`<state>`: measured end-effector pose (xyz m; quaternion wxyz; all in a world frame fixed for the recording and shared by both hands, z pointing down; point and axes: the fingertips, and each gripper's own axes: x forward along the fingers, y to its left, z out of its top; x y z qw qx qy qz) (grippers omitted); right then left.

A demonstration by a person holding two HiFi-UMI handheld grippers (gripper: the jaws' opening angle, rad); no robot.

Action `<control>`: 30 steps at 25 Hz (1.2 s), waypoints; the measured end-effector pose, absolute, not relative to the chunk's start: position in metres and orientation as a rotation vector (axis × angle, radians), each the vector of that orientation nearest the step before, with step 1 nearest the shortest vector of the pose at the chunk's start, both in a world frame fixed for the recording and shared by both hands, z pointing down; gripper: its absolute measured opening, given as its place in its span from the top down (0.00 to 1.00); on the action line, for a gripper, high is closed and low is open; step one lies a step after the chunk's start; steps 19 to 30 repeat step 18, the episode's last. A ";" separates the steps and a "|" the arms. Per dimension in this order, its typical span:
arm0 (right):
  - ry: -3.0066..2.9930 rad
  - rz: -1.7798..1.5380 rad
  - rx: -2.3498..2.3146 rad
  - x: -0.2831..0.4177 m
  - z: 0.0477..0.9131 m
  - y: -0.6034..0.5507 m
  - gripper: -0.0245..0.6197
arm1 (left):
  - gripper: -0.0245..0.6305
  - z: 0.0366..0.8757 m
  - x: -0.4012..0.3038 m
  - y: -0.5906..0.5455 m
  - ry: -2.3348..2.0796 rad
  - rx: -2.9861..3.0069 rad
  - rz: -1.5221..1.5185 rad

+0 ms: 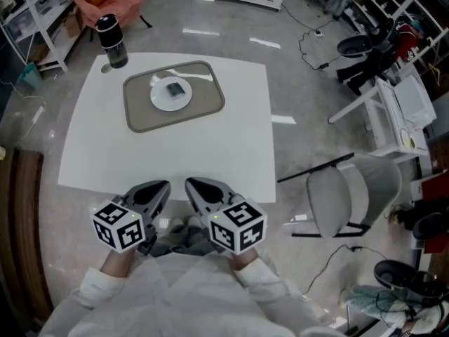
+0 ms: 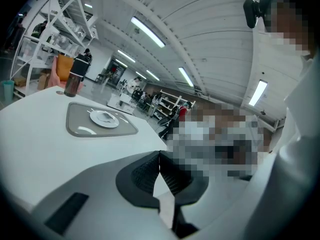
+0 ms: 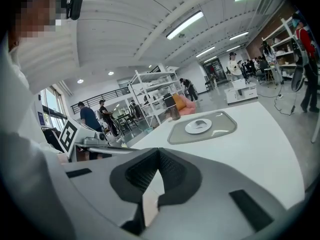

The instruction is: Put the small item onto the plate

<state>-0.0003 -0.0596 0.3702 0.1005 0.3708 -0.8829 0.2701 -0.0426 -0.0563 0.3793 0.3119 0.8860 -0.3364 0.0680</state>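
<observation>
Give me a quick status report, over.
Left gripper and right gripper shut, empty, at near table edge. Small item sits on the plate. Nothing in the way.

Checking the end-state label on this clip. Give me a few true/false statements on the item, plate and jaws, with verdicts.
1. The small dark item lies on the white plate. True.
2. The plate sits directly on the bare table. False: it sits on a grey tray.
3. The left gripper holds the item. False: its jaws are shut with nothing between them, near the table's near edge.
4. The right gripper has its jaws shut and empty. True.
5. The black bottle stands on the tray. False: it stands on the table, off the tray's far left corner.
</observation>
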 end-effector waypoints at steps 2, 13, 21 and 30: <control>-2.611 0.794 1.093 -0.001 0.370 -0.060 0.94 | 0.95 0.379 -0.043 -0.056 -0.888 2.338 0.179; -2.613 0.776 1.082 -0.005 0.366 -0.056 0.94 | 0.95 0.377 -0.047 -0.054 -0.892 2.346 0.182; -2.592 0.756 1.059 -0.005 0.369 -0.052 0.94 | 0.95 0.377 -0.047 -0.052 -0.889 2.343 0.175; -2.592 0.756 1.059 -0.005 0.369 -0.052 0.94 | 0.95 0.377 -0.047 -0.052 -0.889 2.343 0.175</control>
